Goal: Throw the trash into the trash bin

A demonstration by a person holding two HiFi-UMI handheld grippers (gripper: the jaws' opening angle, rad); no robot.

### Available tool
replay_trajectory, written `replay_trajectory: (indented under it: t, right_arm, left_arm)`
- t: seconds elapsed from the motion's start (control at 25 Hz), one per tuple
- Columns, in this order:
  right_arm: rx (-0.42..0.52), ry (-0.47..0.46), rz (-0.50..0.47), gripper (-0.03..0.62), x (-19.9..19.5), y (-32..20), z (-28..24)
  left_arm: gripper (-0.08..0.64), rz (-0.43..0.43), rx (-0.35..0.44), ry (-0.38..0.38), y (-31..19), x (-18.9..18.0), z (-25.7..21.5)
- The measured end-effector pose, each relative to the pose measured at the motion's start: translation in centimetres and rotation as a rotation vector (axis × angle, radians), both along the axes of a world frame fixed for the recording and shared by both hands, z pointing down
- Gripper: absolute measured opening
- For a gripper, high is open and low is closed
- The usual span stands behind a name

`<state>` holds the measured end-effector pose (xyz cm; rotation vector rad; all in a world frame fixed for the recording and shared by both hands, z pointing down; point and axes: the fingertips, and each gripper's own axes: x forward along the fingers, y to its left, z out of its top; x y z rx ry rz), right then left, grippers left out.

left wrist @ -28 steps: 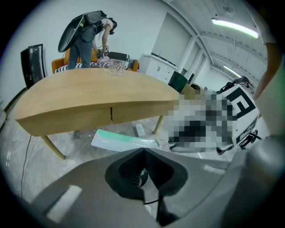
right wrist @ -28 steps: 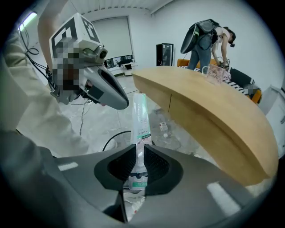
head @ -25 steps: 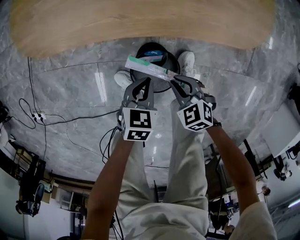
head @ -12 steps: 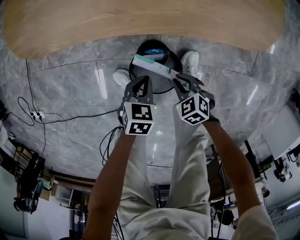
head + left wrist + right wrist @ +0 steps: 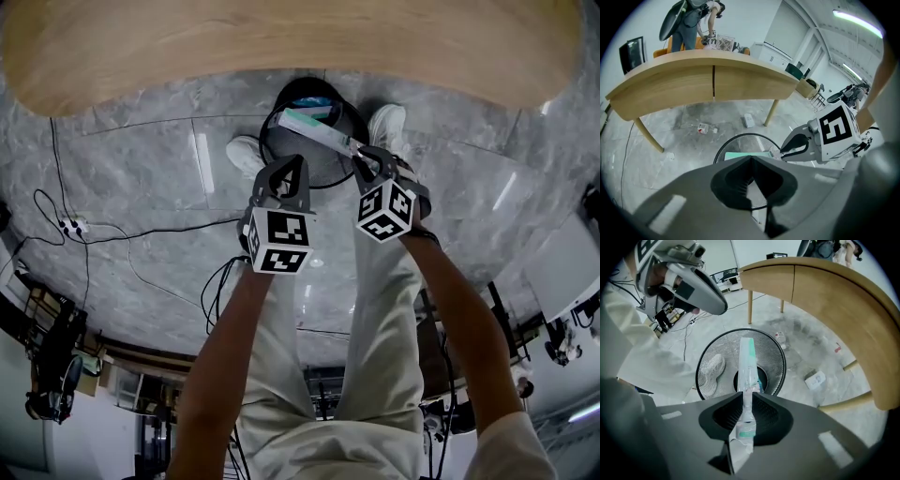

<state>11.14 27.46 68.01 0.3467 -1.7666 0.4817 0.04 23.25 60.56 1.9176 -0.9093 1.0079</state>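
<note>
Drop stage. R gripper (image 5: 743, 399) pinches plastic wrapper (image 5: 747, 364) over trash bin (image 5: 708, 363) mouth; L gripper (image 5: 751, 161) closed, empty. Next, prob.: let go inside rim.

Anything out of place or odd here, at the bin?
Yes: litter lies on the floor outside the mesh bin, near the table legs: a small white carton and a red-and-white scrap. Otherwise nothing stands out: the right tongs pinch a long teal-and-white wrapper over the bin.
</note>
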Motion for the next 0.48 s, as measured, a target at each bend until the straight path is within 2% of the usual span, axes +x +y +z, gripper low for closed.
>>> replay_trajectory:
  t: [0.24, 0.48]
  right_arm:
    - [-0.035, 0.042, 0.078, 0.094, 0.3, -0.7, 1.3]
    - [-0.031, 0.012, 0.111, 0.131, -0.2, -0.9, 1.1]
  left_arm:
    - [0.000, 0.005, -0.010, 0.010, -0.3, 0.3, 0.4]
    - [0.000, -0.001, -0.009, 0.013, -0.5, 0.3, 0.4]
